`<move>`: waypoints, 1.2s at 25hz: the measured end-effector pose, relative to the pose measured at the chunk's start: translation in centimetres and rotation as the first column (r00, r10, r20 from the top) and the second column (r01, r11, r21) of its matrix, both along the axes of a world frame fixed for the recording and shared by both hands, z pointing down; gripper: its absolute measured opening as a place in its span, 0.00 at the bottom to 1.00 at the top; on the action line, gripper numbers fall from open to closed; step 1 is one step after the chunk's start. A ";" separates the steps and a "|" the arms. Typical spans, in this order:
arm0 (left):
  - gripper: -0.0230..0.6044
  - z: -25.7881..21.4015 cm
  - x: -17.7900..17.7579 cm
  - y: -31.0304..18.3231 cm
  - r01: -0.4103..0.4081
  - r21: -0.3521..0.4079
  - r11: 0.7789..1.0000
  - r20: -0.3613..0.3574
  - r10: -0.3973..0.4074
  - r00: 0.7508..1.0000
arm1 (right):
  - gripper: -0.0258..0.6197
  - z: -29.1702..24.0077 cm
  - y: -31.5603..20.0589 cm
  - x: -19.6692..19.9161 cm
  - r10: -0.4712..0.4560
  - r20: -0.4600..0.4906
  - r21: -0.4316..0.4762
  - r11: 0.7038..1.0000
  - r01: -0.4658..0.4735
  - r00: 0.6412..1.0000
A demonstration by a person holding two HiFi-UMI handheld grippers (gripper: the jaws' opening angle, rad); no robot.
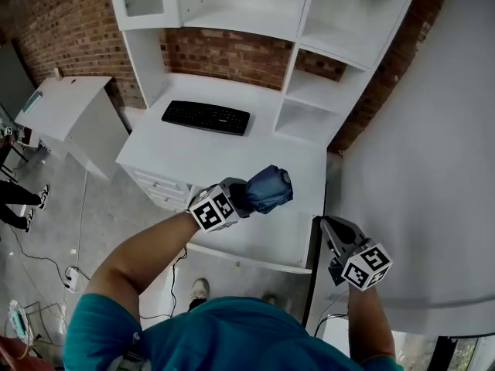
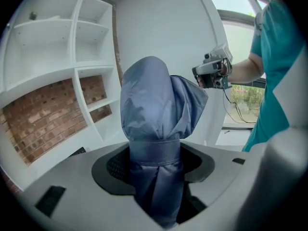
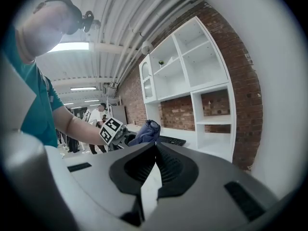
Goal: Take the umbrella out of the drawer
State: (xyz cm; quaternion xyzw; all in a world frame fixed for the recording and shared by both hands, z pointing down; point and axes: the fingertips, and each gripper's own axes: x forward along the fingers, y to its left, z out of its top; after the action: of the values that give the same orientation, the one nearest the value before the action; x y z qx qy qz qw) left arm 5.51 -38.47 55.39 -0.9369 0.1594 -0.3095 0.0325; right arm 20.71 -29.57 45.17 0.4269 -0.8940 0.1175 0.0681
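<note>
- Gripping the folded blue umbrella (image 1: 269, 188) at its strapped waist, my left gripper (image 1: 249, 197) holds it mid-frame in the head view, over the front part of the white desk (image 1: 178, 154).
- The umbrella's lower end runs out of sight between the jaws in the left gripper view, so I cannot make out the handle.
- My right gripper (image 1: 328, 224), at lower right, has its jaws together with nothing between them.
- The drawer fronts (image 1: 158, 185) under the desk are partly covered by my left arm; I cannot tell whether any is open.
- A black keyboard (image 1: 206, 117) lies on the desk, upper centre.
</note>
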 end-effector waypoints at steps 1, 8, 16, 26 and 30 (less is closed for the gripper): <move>0.45 -1.4 -0.4 -0.4 0.012 0.006 1.000 -0.026 -0.012 1.000 | 0.08 -0.8 -0.3 -0.1 -0.002 0.000 0.012 1.000 0.002 1.000; 0.45 -12.2 -3.3 -2.3 0.109 0.026 0.994 -0.218 -0.101 0.971 | 0.08 -6.8 -1.4 -0.6 0.004 -0.001 0.091 0.996 -0.004 1.000; 0.45 -24.3 -5.9 -2.9 0.171 0.048 0.984 -0.418 -0.135 0.898 | 0.08 -13.7 -2.7 -1.1 0.022 0.015 0.178 0.984 -0.024 1.000; 0.45 -34.1 -8.5 -2.0 0.197 0.059 0.979 -0.577 -0.128 0.807 | 0.08 -18.9 -3.5 -2.2 0.011 0.071 0.224 0.974 -0.027 0.997; 0.45 -35.5 -8.8 -1.7 0.192 0.057 0.980 -0.592 -0.122 0.797 | 0.08 -19.9 -4.0 -2.0 0.018 0.099 0.233 0.972 -0.041 0.995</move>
State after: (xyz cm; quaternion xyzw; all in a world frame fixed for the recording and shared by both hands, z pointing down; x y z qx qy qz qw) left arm -3.24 -40.19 19.88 -0.9666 0.2561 0.0020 0.0096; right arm 18.68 -33.59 25.23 0.4391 -0.8974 0.0322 -0.0276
